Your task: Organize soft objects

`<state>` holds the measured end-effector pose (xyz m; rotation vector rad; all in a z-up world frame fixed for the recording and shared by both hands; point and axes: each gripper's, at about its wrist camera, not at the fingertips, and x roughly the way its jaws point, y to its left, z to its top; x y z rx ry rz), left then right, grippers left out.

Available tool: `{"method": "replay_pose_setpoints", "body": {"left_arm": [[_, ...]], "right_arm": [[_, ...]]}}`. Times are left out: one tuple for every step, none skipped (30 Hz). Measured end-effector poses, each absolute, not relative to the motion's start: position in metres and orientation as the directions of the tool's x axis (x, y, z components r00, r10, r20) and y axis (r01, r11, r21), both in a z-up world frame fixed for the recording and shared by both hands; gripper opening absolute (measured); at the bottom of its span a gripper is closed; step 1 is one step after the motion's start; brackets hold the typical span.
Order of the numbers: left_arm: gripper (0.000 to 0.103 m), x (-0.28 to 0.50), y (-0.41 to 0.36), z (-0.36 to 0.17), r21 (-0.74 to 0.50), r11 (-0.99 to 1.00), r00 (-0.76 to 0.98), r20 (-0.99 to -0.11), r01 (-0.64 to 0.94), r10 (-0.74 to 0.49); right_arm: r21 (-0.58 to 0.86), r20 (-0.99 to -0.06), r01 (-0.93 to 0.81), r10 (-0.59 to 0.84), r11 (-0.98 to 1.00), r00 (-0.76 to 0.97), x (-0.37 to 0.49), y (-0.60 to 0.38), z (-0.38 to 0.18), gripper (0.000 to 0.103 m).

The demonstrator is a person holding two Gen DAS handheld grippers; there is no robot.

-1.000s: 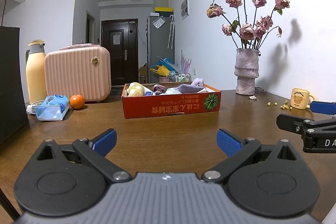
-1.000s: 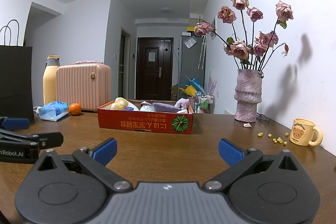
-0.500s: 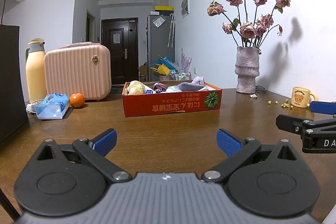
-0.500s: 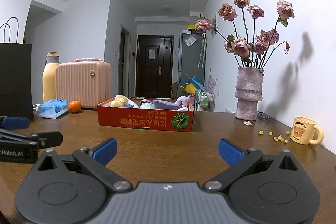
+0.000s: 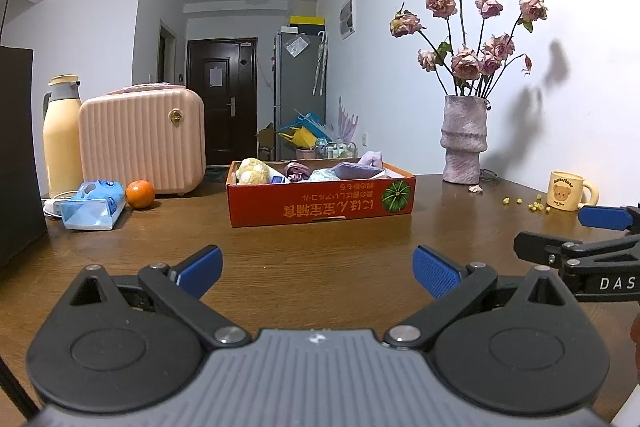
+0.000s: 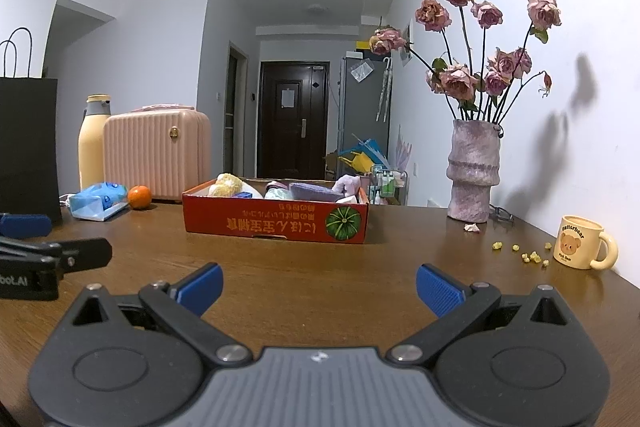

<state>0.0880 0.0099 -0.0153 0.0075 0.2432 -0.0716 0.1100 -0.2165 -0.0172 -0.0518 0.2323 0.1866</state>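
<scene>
A shallow red cardboard box (image 5: 320,203) (image 6: 276,223) stands mid-table, holding several soft things: a yellow plush (image 5: 251,171) (image 6: 226,183), a mauve scrunchie (image 5: 295,171), a pale green bundle (image 5: 324,175) and purple cloth (image 5: 360,167) (image 6: 312,191). My left gripper (image 5: 318,269) hovers low over the wood in front of the box, open, nothing between its blue pads. My right gripper (image 6: 319,285) is likewise open and empty, short of the box. Each gripper shows at the edge of the other's view.
On the brown table (image 5: 320,251): a pink case (image 5: 142,143), a cream flask (image 5: 62,143), an orange (image 5: 140,194), a blue tissue pack (image 5: 94,205), a black bag (image 6: 28,147), a vase of dried roses (image 6: 474,175), a bear mug (image 6: 580,243) and yellow crumbs (image 6: 528,255).
Both views have drifted slightly; the box and vase sit a little lower in frame. Both grippers stay open and nothing on the table has moved.
</scene>
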Motion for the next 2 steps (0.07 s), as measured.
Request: {"method": "replay_pose_setpoints", "body": {"left_arm": [[0.103, 0.0883, 0.0099, -0.0156, -0.001, 0.997, 0.968, -0.242, 0.071, -0.069], [0.103, 0.0884, 0.0103, -0.0156, -0.001, 0.998, 0.967, -0.244, 0.069, -0.068]], "right_arm": [[-0.030, -0.235, -0.190, 0.178, 0.981, 0.956, 0.1103, -0.2163, -0.0175, 0.103], [-0.030, -0.236, -0.190, 0.178, 0.981, 0.955, 0.1106, -0.2163, -0.0178, 0.103]]}}
